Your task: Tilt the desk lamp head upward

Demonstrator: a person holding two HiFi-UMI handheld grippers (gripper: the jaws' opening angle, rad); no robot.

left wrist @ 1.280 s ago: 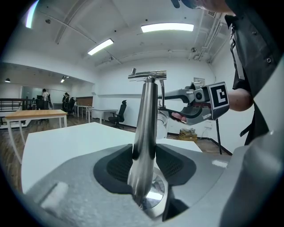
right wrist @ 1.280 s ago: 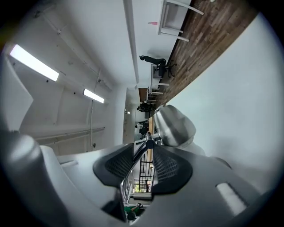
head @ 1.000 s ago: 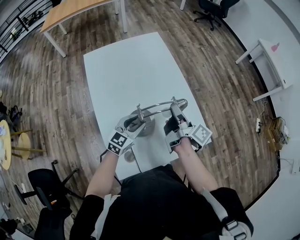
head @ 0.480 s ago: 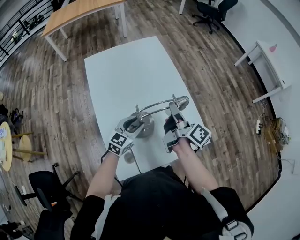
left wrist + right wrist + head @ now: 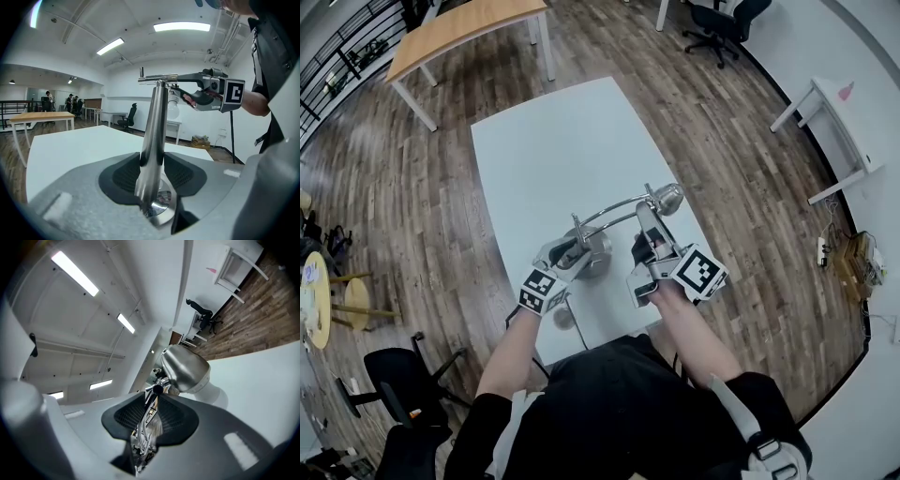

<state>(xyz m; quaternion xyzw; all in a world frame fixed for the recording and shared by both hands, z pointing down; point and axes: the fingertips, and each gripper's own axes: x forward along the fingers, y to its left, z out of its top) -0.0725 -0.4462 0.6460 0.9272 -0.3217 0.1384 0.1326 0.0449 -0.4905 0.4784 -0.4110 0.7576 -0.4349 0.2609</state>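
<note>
The white rectangular surface (image 5: pixel 553 141) stands on a floor (image 5: pixel 750 169) of dark wood planks. The desk lamp (image 5: pixel 596 247) sits at the near end of the surface, close to the person. It is polished metal throughout. It has a round base (image 5: pixel 159 210), an upright tapered post (image 5: pixel 153 136), and a thin twin-rod arm (image 5: pixel 614 212) running from the post top toward the right.

The lamp head (image 5: pixel 667 199) is a smooth domed shade with a white bulb at its mouth. It sits at the arm's far end, near the right edge of the surface.

The left claw (image 5: pixel 152 161) is clamped on the lower post, with its dark ribbed pads pressed to either side. The right claw (image 5: pixel 151 414) has just been closing its jaws. The arm's rods lie between its pads, just behind the head, and the pads bear on them.

Well apart from the surface stand a wood-topped table (image 5: pixel 459 28), a black office chair (image 5: pixel 722 19) and a white side table (image 5: pixel 848 122).
</note>
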